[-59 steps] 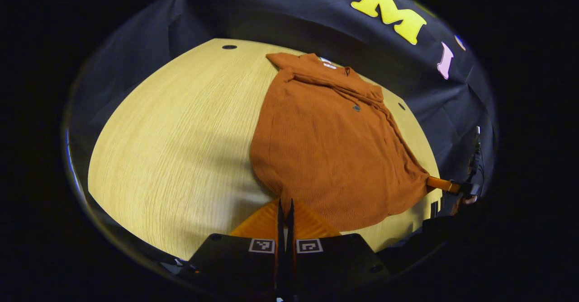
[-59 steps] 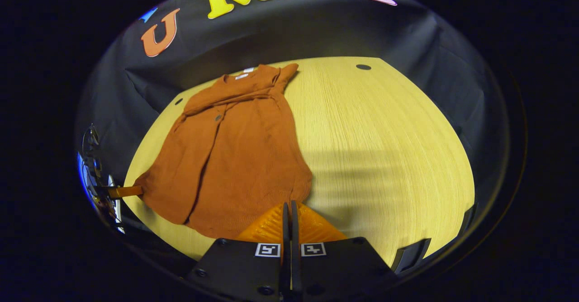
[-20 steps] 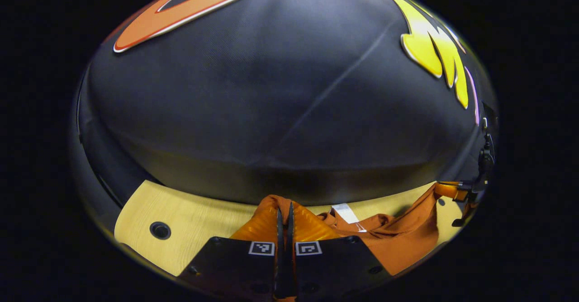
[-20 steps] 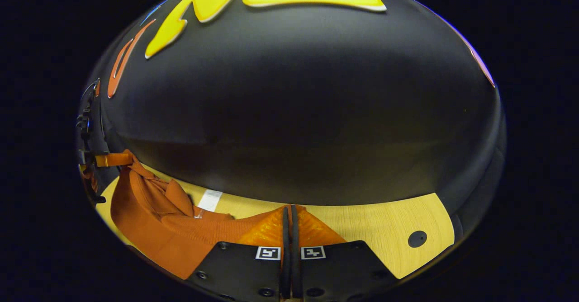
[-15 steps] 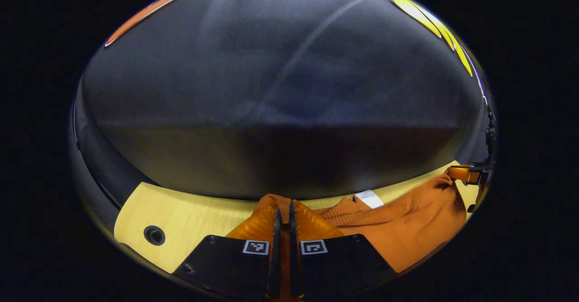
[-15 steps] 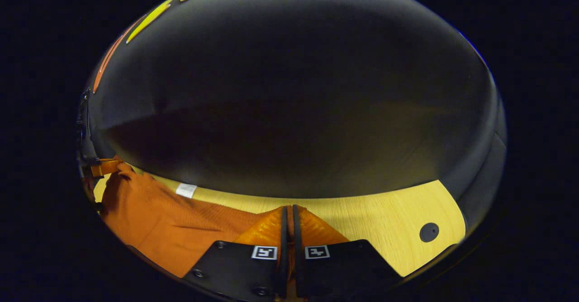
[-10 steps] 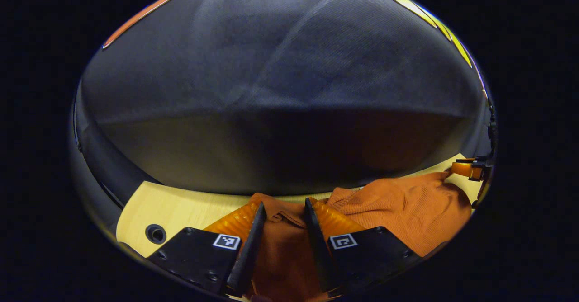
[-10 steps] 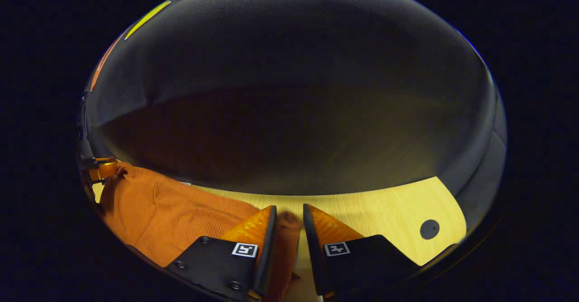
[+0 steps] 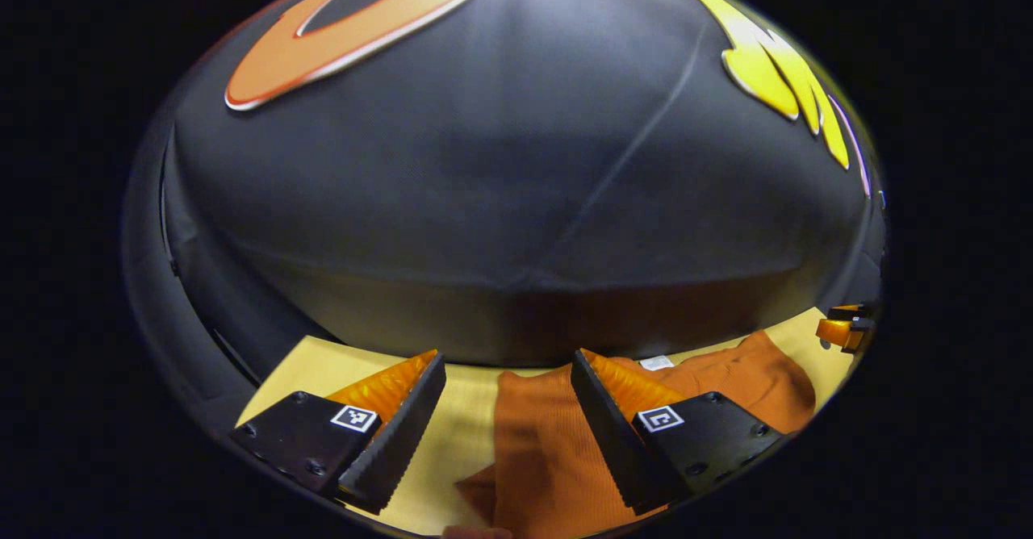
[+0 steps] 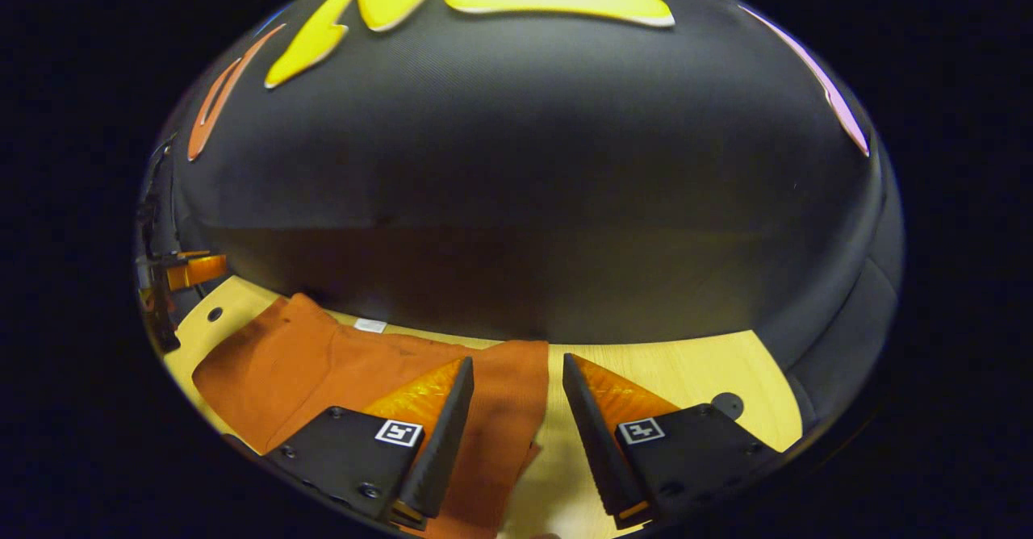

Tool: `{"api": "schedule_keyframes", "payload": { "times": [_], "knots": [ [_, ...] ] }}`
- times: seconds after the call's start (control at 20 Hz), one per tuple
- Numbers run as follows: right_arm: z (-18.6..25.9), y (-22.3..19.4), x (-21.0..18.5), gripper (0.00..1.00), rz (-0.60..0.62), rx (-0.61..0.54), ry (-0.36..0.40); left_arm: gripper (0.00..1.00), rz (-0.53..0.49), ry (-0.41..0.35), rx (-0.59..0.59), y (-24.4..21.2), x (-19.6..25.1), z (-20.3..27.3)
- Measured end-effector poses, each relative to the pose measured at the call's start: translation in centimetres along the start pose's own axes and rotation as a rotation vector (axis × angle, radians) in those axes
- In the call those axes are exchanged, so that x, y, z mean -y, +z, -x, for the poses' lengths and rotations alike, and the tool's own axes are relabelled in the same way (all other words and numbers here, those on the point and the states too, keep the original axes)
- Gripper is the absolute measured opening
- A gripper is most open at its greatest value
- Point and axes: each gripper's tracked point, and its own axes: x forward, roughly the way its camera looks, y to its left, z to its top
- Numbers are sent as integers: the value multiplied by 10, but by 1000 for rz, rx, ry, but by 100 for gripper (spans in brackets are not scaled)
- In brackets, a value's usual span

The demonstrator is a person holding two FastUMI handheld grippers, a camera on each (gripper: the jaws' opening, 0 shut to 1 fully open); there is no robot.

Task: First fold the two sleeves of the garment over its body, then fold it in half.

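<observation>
At the bottom of the left gripper view, the left gripper (image 9: 507, 410) is released, its two fingers spread wide with nothing pinched between them; a strip of the rust-orange garment (image 9: 537, 458) lies flat on the pale wooden table (image 9: 339, 361) in the gap, nearer the right-hand finger. The cloth runs on toward the lower right of the frame, where a small white tag (image 9: 656, 362) shows at its far edge. At the bottom of the right gripper view, the right gripper (image 10: 510, 398) is likewise released, fingers apart over the garment's (image 10: 323, 361) edge, the cloth spreading to the lower left. Farther off, at the left edge, the other gripper shows. Beyond the table stands the black cloth wall (image 10: 516, 200).
</observation>
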Motion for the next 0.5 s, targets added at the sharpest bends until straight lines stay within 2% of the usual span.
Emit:
{"api": "schedule_keyframes", "payload": {
  "times": [0.1,0.25,0.5],
  "knots": [
    [34,21,-7,74,25,50,10,100,2,-4,61,22,1,37],
    [98,63,-26,79,3,130,30,100,-47,12,159,70,11,104],
    [230,150,-48,91,-82,380,31,99,-76,3,323,154,41,234]
  ]
}}
